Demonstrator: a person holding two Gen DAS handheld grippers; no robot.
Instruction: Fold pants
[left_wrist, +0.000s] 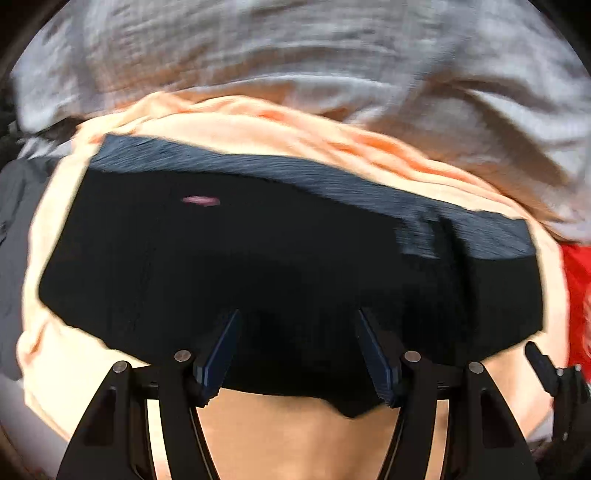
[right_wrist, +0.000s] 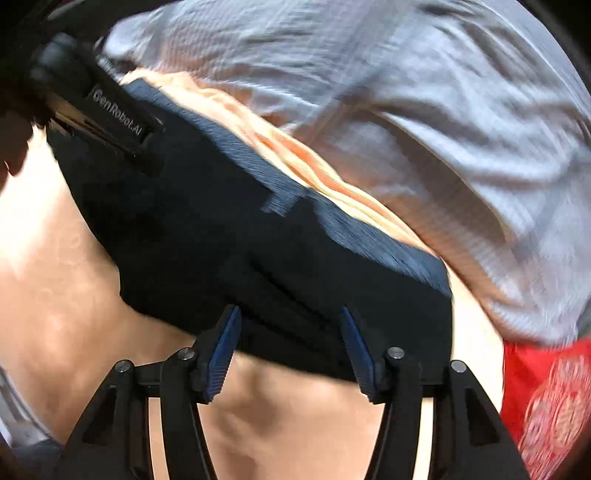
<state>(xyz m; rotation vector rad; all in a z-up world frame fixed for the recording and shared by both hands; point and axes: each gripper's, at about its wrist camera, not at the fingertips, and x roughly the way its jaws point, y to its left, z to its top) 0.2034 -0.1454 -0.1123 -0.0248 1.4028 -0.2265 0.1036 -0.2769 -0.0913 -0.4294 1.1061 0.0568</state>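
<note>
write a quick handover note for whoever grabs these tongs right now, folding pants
Left tongs: open, nothing gripped, over the near edge of the pants.
Right tongs: open, nothing gripped, over the near edge too.
Pants: dark, lying as a compact folded block on the peach cloth. Grey cloth bunched behind, red cloth to the right.
Done: pants look folded and let go.
Left: probably check the fold is neat; whether another fold is needed cannot be told.
</note>
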